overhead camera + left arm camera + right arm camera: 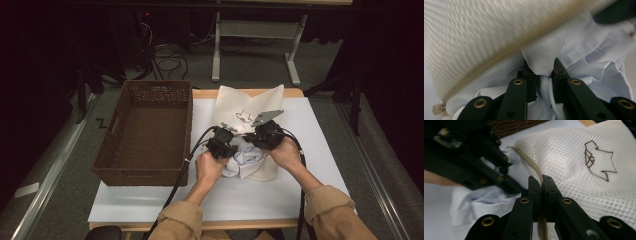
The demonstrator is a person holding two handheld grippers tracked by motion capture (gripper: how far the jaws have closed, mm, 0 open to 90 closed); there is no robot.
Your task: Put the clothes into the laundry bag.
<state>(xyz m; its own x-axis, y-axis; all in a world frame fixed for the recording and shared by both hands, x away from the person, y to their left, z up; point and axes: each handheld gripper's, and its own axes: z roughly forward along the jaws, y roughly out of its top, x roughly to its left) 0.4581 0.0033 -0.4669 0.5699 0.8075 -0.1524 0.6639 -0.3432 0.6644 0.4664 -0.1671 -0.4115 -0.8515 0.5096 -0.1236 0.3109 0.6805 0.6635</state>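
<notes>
While the left gripper (541, 72) pinches the pale shirt (586, 52), the right gripper (541, 186) clamps the mesh bag's (574, 170) zipper edge (531, 166).

We are finding no readable words or numbers anywhere. We are seeing one sign, a brown outlined figure stitched on the mesh bag (584, 177).

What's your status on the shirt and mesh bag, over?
Right gripper clamps mesh bag zipper edge. Left gripper pinches pale blue shirt at bag mouth. Nothing blocking.

L claw (541, 71) clamped, R claw (541, 188) clamped
</notes>
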